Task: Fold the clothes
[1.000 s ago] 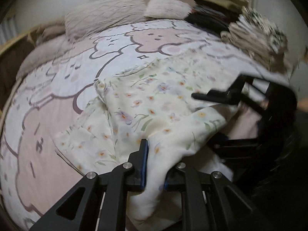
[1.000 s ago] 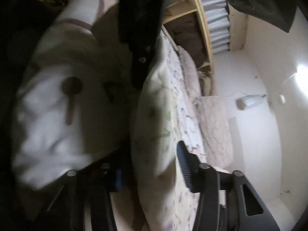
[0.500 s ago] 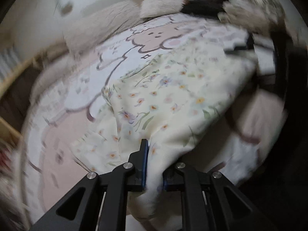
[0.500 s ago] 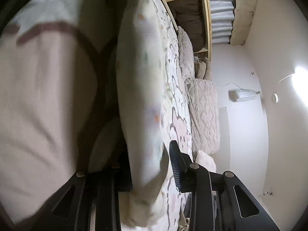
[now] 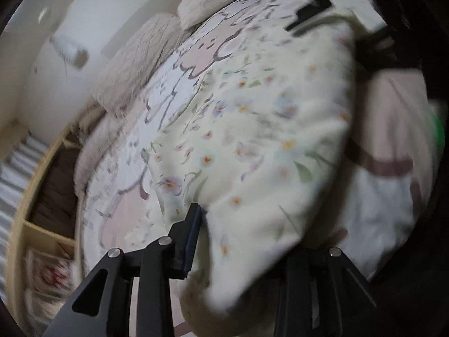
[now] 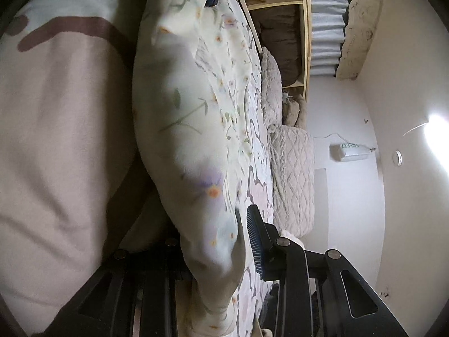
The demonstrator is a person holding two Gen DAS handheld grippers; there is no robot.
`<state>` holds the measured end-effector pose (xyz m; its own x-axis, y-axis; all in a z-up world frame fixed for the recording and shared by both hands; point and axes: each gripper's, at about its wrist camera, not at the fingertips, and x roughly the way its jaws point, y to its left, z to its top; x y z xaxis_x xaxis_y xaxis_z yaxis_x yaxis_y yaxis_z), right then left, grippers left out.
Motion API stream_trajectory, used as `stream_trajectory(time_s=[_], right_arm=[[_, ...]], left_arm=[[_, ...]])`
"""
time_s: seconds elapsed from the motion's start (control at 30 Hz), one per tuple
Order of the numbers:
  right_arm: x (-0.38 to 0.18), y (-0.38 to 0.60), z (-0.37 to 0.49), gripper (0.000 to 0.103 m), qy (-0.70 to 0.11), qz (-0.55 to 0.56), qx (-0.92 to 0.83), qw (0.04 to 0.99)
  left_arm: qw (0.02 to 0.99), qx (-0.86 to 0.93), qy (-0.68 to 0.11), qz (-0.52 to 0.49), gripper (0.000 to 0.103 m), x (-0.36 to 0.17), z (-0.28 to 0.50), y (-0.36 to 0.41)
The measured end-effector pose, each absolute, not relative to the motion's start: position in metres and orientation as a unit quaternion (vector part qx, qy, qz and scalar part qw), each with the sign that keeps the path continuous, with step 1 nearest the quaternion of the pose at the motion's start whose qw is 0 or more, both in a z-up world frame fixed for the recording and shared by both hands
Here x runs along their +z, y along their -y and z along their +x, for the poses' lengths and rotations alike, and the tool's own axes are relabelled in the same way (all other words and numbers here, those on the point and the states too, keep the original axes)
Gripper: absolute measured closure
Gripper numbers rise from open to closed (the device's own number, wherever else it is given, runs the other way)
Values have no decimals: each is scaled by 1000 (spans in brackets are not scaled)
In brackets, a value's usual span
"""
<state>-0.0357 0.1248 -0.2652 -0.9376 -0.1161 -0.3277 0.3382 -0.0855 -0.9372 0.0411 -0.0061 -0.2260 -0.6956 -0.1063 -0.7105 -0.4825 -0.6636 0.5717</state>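
A cream floral garment (image 5: 252, 140) lies folded over on the bed, its near edge bunched up. In the left wrist view my left gripper (image 5: 241, 244) has its jaws opening. The blue left pad (image 5: 193, 233) stands just clear of the cloth, and the fold drapes over the hidden right finger. My right gripper (image 5: 311, 8) sits at the garment's far corner. In the right wrist view the garment (image 6: 182, 112) runs between the fingers of the right gripper (image 6: 216, 241). A thin gap shows beside its right pad (image 6: 254, 241), and cloth hides the left finger.
The bed cover (image 5: 196, 64) has a pink and white cartoon print. Quilted beige pillows (image 5: 134, 64) line the headboard side. A wooden shelf unit (image 6: 280, 0) with brown bedding stands beside the bed. A bright wall lamp (image 6: 437, 123) glares at the right.
My left jaws have spread off the cloth they pinched, and that gripper has rolled and sunk. The right gripper slid along the fold and narrowed, then stayed still.
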Motion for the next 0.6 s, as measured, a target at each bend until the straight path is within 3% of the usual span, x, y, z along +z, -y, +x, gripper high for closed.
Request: stream_trajectory(time_s=[0.17,0.33,0.47,0.6], right_arm=[[-268,-116,-33,76,-654,96,-735,151],[-267,-116,-35,91,-649,116,-732,170],[-255,-114,-45,93,-632,143,-738,188],[-233,-114,-57,95,-626,153,-739,199]], left_arm=[[116,836,-372,-386,73,-226,28,7],[117,836,-367,-392,80,-227,29,6],[120,840,-353,-394,93,-221,30,6],[123,851,-348,-375,95,-191,13,10]])
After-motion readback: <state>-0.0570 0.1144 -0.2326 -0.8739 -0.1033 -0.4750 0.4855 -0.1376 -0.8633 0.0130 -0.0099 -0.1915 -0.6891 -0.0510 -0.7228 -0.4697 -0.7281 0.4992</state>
